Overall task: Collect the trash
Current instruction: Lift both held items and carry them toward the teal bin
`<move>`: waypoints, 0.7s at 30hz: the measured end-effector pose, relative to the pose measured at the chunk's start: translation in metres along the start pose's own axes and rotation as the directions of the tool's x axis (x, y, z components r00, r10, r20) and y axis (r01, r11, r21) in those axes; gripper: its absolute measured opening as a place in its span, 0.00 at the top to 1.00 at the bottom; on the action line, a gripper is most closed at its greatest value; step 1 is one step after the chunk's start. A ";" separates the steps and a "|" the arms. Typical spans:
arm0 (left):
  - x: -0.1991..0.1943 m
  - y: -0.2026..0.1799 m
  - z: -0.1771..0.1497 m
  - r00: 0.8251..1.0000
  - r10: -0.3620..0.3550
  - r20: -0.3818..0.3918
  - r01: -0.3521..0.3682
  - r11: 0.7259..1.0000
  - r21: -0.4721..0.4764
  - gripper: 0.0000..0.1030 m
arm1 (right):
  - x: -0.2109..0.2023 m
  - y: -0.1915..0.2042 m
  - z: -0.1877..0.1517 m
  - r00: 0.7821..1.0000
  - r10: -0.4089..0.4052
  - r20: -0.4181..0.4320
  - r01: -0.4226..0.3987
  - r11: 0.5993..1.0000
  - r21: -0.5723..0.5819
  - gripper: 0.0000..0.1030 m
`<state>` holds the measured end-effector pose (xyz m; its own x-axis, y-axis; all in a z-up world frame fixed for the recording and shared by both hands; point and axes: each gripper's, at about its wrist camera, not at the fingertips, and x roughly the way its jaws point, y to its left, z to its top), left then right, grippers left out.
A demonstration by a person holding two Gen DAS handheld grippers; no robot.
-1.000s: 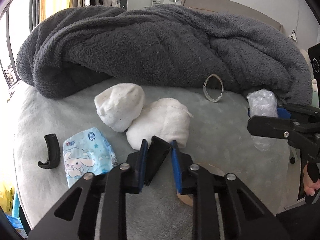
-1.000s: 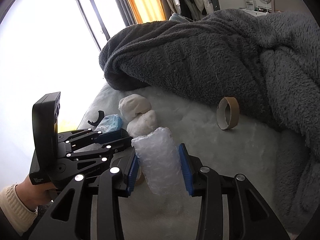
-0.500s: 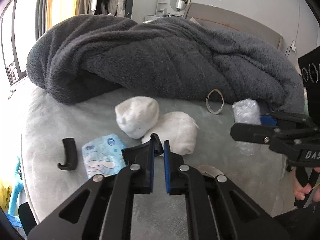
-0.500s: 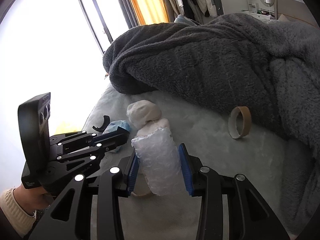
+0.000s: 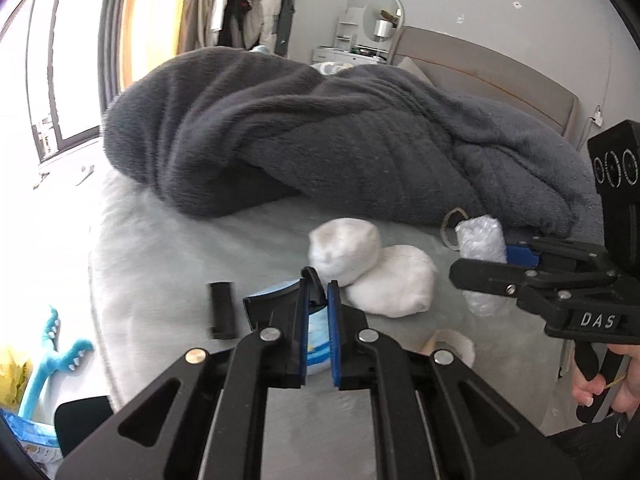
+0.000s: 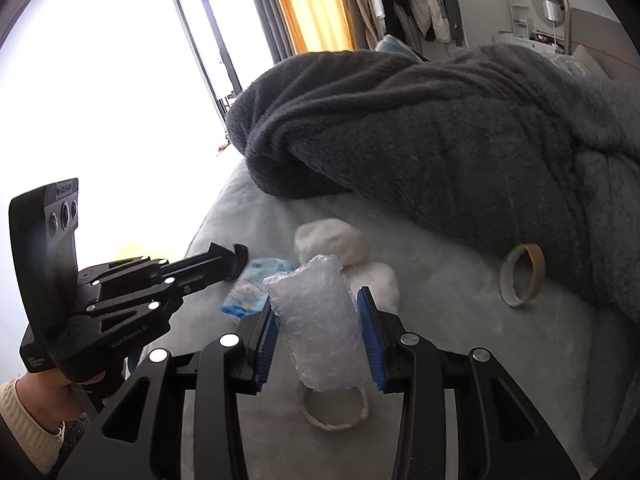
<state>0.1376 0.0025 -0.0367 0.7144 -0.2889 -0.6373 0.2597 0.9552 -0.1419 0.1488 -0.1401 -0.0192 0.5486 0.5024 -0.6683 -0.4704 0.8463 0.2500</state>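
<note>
The pale bed surface [image 5: 168, 248] ends in a rounded edge on the window side, and a heaped dark grey blanket [image 5: 320, 140] closes the far side. Between them lies an open strip with two white wads [image 5: 360, 268], a blue printed packet [image 6: 256, 284], a black hook [image 5: 222, 312] and two tape rings [image 6: 520, 280].

The left gripper [image 5: 318, 300] points downward over the packet. Its jaws are closed to a narrow gap, and a black wedge-shaped piece [image 5: 276, 304] is pinched between the blue pads.

The right gripper [image 6: 316, 320] is held beside it, also tilted down. Its jaws are partly open and they clamp a roll of bubble wrap [image 6: 316, 320], which stands up above the bed. A hand [image 6: 36, 404] in a cream sleeve holds the left handle.
</note>
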 end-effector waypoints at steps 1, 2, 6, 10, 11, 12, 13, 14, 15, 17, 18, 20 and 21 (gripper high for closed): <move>-0.003 0.006 0.000 1.000 0.008 0.000 -0.008 1.000 -0.005 0.91 | 0.001 0.003 0.001 1.000 0.001 0.004 -0.001 1.000 -0.003 0.62; -0.005 0.010 -0.001 1.000 0.014 -0.002 -0.014 1.000 -0.009 0.91 | 0.004 0.007 0.003 1.000 0.000 0.007 0.000 1.000 -0.007 0.62; -0.016 0.030 -0.004 0.999 0.037 -0.009 -0.037 0.999 -0.019 0.91 | 0.013 0.027 0.011 1.000 0.012 0.015 -0.011 0.999 -0.030 0.62; -0.025 0.046 -0.006 0.999 0.053 -0.012 -0.053 0.998 -0.031 0.91 | 0.024 0.049 0.017 1.000 0.031 0.006 -0.031 0.998 -0.058 0.62; -0.027 0.052 -0.008 0.998 0.060 -0.015 -0.061 0.997 -0.038 0.91 | 0.028 0.055 0.018 0.999 0.036 0.001 -0.036 0.997 -0.066 0.62; -0.029 0.058 -0.009 0.998 0.067 -0.019 -0.068 0.997 -0.045 0.91 | 0.031 0.060 0.019 0.999 0.040 -0.001 -0.039 0.997 -0.072 0.62; -0.030 0.063 -0.010 0.997 0.072 -0.022 -0.073 0.996 -0.050 0.91 | 0.035 0.066 0.021 0.999 0.045 -0.004 -0.045 0.996 -0.078 0.62; -0.032 0.069 -0.012 0.996 0.083 -0.026 -0.084 0.995 -0.055 0.91 | 0.039 0.072 0.023 0.999 0.051 -0.007 -0.052 0.995 -0.084 0.62; -0.033 0.073 -0.013 0.995 0.093 -0.028 -0.094 0.994 -0.056 0.91 | 0.042 0.077 0.025 0.998 0.057 -0.010 -0.058 0.994 -0.091 0.62; -0.038 0.083 -0.016 0.994 0.107 -0.031 -0.109 0.992 -0.064 0.91 | 0.047 0.086 0.027 0.998 0.065 -0.015 -0.066 0.993 -0.102 0.62; -0.040 0.089 -0.017 0.993 0.112 -0.032 -0.114 0.991 -0.076 0.91 | 0.051 0.092 0.029 0.997 0.070 -0.018 -0.072 0.991 -0.110 0.62; -0.045 0.099 -0.018 0.992 0.120 -0.035 -0.122 0.987 -0.100 0.91 | 0.057 0.102 0.029 0.997 0.075 -0.024 -0.077 0.990 -0.121 0.62; -0.047 0.103 -0.020 0.992 0.122 -0.035 -0.125 0.986 -0.108 0.91 | 0.060 0.106 0.029 0.997 0.077 -0.027 -0.080 0.989 -0.122 0.62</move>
<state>0.1179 0.1160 -0.0360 0.7173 -0.1681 -0.6762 0.0969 0.9851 -0.1421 0.1518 -0.0155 -0.0122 0.4915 0.5614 -0.6658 -0.5940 0.7752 0.2152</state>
